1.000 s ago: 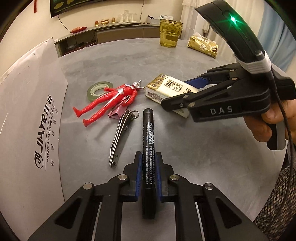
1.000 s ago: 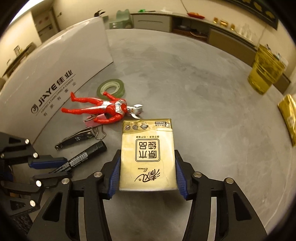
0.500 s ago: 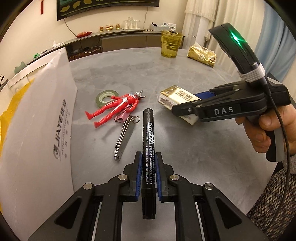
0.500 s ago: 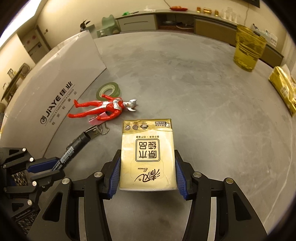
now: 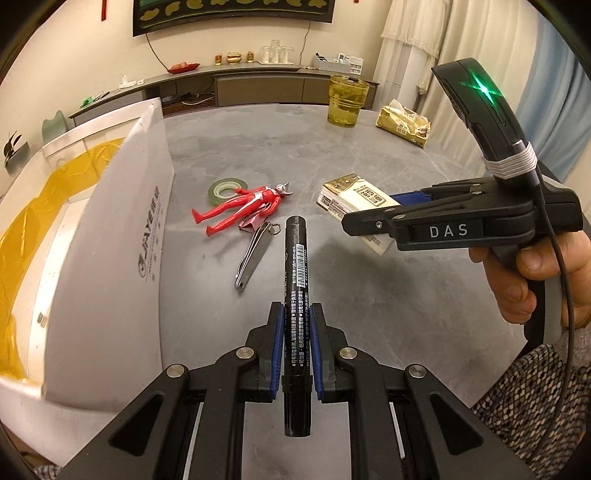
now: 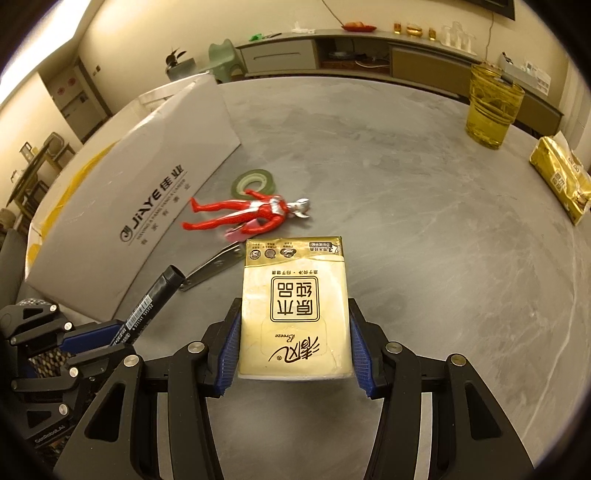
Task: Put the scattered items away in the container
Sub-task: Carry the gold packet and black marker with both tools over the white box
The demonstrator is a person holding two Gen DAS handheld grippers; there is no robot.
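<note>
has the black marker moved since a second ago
Yes. The black marker, clamped in the left hand-held gripper, has risen off the grey table; its tip now overlaps the white box.

One marker (image 5: 295, 258), two tissue packs (image 6: 294, 310) (image 5: 403, 124), one figure (image 5: 243, 208), one tape roll (image 5: 226, 189), one nail clipper (image 5: 252, 258), one glass (image 5: 347, 101), one box (image 5: 122, 258).

Cream walls enclose a grey stone-patterned table (image 5: 369, 155). A low sideboard (image 5: 258, 83) runs along the far wall beneath a dark framed picture (image 5: 232, 13). White curtains (image 5: 417, 48) hang at right.

Toy figure (image 5: 242, 208) btwn tape roll (image 5: 226, 190) & nail clipper (image 5: 253, 258).
</note>
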